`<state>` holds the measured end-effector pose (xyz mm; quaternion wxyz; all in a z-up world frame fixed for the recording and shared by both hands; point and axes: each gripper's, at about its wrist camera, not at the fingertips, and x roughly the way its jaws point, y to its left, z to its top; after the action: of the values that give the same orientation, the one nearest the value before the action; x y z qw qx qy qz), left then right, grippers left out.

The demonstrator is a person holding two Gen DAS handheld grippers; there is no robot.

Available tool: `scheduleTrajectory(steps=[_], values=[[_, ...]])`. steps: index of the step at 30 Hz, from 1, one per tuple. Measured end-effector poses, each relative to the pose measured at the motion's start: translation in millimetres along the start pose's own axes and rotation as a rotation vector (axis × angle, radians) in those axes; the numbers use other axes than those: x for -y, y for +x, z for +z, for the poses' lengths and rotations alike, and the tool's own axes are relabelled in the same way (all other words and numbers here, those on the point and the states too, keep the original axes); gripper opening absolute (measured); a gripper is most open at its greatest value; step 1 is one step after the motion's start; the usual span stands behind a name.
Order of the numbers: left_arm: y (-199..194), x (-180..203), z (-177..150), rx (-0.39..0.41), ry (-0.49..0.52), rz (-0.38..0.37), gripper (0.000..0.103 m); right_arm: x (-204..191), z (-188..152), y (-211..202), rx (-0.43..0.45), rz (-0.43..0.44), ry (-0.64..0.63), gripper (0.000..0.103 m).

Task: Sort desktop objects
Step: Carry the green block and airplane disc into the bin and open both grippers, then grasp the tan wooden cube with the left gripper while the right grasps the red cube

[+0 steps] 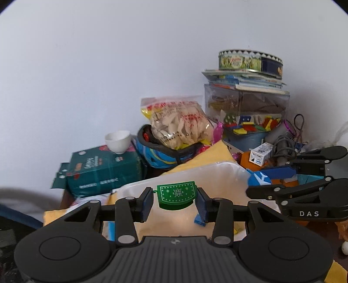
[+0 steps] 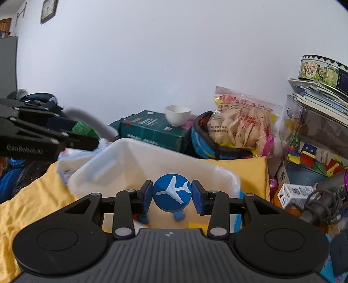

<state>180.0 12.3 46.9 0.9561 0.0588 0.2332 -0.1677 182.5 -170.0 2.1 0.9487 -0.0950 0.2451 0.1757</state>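
White wall fills the background of both views, above a cluttered desk draped in yellow cloth (image 2: 32, 196). Two grippers are at work, each clenched on one piece. The left gripper (image 1: 175, 197) grasps a green tile with a snowflake pattern (image 1: 175, 193) between its blue pads, and the right gripper (image 2: 171, 194) grasps a blue disc bearing a white airplane (image 2: 171, 192); both pieces hang over one white plastic bin (image 2: 130, 156) that sits just ahead of the fingers. Beyond the bin, one white cup (image 1: 118, 141) stands on one dark green box (image 1: 104, 172), one bag of pale snacks (image 1: 178, 124) rests in one blue basket (image 1: 161, 156) to the right of the box, and further right one clear case of coloured blocks (image 1: 245, 108) carries a stack of books (image 1: 250, 80) topped by one round cookie tin (image 1: 250, 61). One small white carton (image 1: 261, 154) lies near a tangle of grey cable (image 1: 282, 150). Only the right wrist view shows a framed clock (image 2: 49, 10) high on the wall at far left and a few small blocks (image 2: 178, 215) on the bin's floor under the disc; only the left wrist view shows the "DAS" lettering on the other gripper's side.
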Motion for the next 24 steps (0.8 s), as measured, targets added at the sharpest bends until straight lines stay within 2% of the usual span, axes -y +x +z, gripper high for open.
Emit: scheduleTrajectory(steps=[6, 9, 12, 18, 20, 22, 24], values=[[55, 0, -24, -0.110, -0.022, -0.023, 0.046, 14, -19, 41, -0.096, -0.001, 0.041, 0.043], [68, -2, -37, -0.156, -0.026, -0.027, 0.046, 18, -28, 51, -0.136, 0.011, 0.069, 0.043], [69, -7, -41, -0.160, -0.056, -0.015, 0.048, 19, -31, 53, -0.145, 0.008, 0.085, 0.044], [44, -10, -33, -0.119, -0.047, 0.011, 0.050, 16, -24, 34, -0.105, 0.015, 0.078, 0.044], [24, -11, -32, -0.088, -0.054, 0.012, 0.052, 13, -21, 19, -0.075, 0.023, 0.072, 0.045], [0, -10, -35, -0.058, -0.056, 0.015, 0.060, 7, -20, 3, -0.050, 0.035, 0.055, 0.046], [-21, -9, -44, -0.054, -0.053, 0.027, 0.060, -1, -22, -12, -0.036, 0.051, 0.030, 0.047]])
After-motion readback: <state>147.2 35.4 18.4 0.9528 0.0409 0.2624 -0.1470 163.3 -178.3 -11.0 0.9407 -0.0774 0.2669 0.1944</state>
